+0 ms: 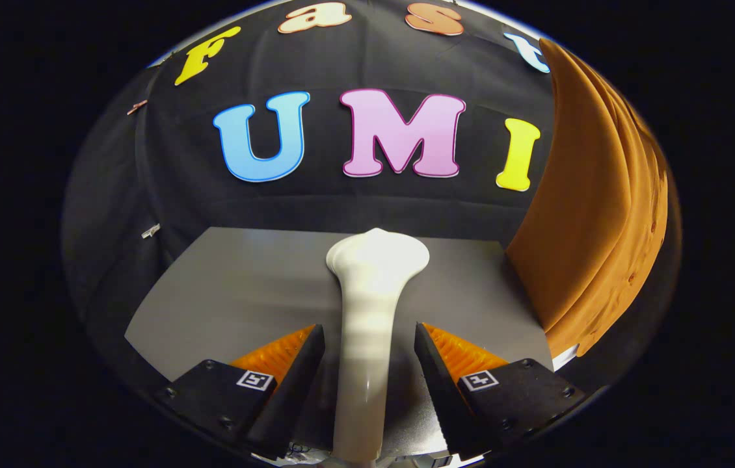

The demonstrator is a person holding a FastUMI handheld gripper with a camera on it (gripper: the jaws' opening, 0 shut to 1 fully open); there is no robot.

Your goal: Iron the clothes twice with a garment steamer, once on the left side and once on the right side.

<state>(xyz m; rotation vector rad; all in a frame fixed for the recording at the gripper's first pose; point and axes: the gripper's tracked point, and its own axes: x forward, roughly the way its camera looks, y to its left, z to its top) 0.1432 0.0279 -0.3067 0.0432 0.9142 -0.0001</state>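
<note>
- Here the bench (224, 292) lies grey and bare at nine o'clock of the claw, with nothing on it to snag the steamer.
- The claw (369, 344) stands spread — the garment steamer (367, 312) rises between the fingers, yet a gap shows on either side, so neither finger seems to press on its handle.
- The steamer looks like hard, glossy plastic — stiff, likely slippery and top-heavy at its flared head; the narrow neck between the fingers seems the best hold.
- At two o'clock hangs the orange garment (595, 214), soft and limp, near the steamer's head but apart from it.
</note>
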